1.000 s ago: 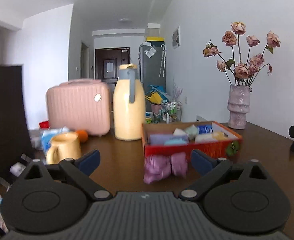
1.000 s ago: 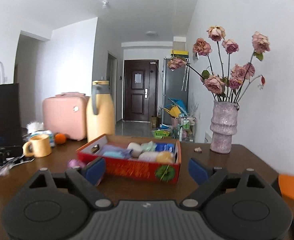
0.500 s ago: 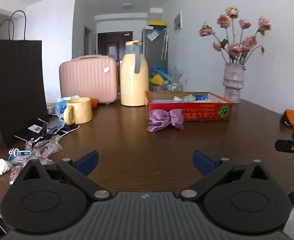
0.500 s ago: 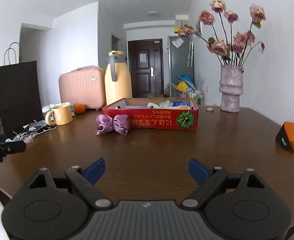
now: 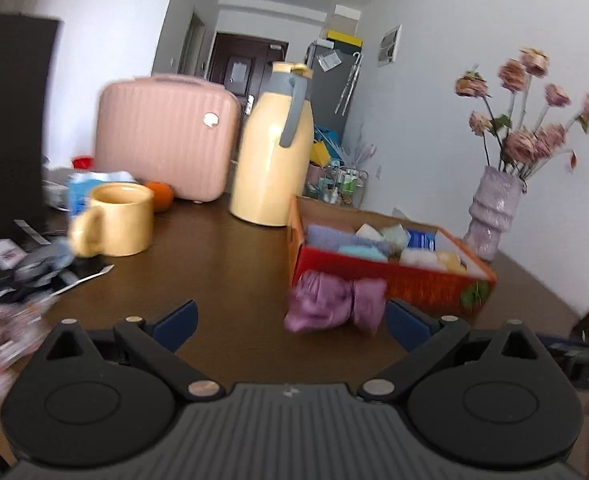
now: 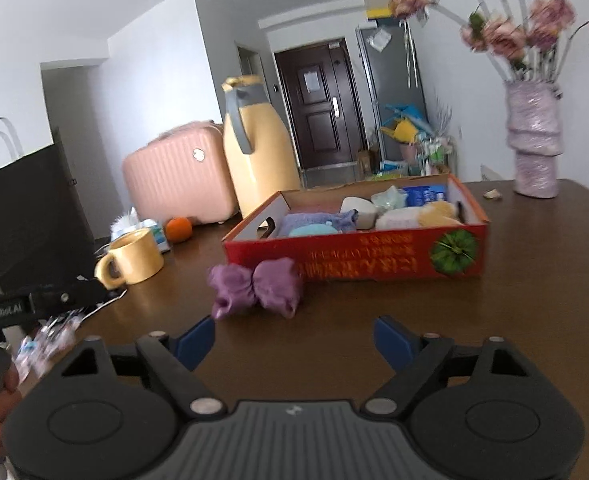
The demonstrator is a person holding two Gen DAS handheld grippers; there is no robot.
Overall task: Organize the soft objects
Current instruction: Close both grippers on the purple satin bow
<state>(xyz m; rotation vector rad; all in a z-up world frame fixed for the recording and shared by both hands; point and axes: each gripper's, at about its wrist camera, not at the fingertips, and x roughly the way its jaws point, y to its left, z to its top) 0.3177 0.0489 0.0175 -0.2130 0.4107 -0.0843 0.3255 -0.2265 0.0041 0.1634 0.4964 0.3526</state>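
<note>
Crumpled purple satin bow of soft cloth [image 6: 254,290], two puffed lobes pinched at a narrow waist, lying on the dark brown wooden table [image 6: 494,320] and touching the front wall of the shallow red cardboard box [image 6: 374,258]. Inside that box, a lavender knit piece, a teal pad, cream and yellow sponges and a blue packet, packed side by side.

Compared with half a second ago: both cameras closer to the box and bow, both views rolled and smeared, the box contents seen from above rather than hidden behind the front wall; compared with a second ago, much the same nearness.

From the left wrist view, left gripper [image 5: 290,326] spread wide, nothing between the blue pads; the bow [image 5: 334,306] ahead and right of centre, its right lobe just beside the right pad, possibly overlapping it only in the picture, blur too strong to tell contact.

From the right wrist view, right gripper [image 6: 294,338] wide but closing, nothing between the pads; the bow ahead, beyond the fingertips and slightly left of the midline, clearly apart from both.

Elsewhere on the table: yellow ceramic mug [image 6: 132,256], tall cream thermos jug with grey handle [image 6: 256,148], ribbed pink hard case [image 6: 178,178], mottled lilac vase of dried roses [image 6: 534,140], black paper bag [image 6: 26,216]
</note>
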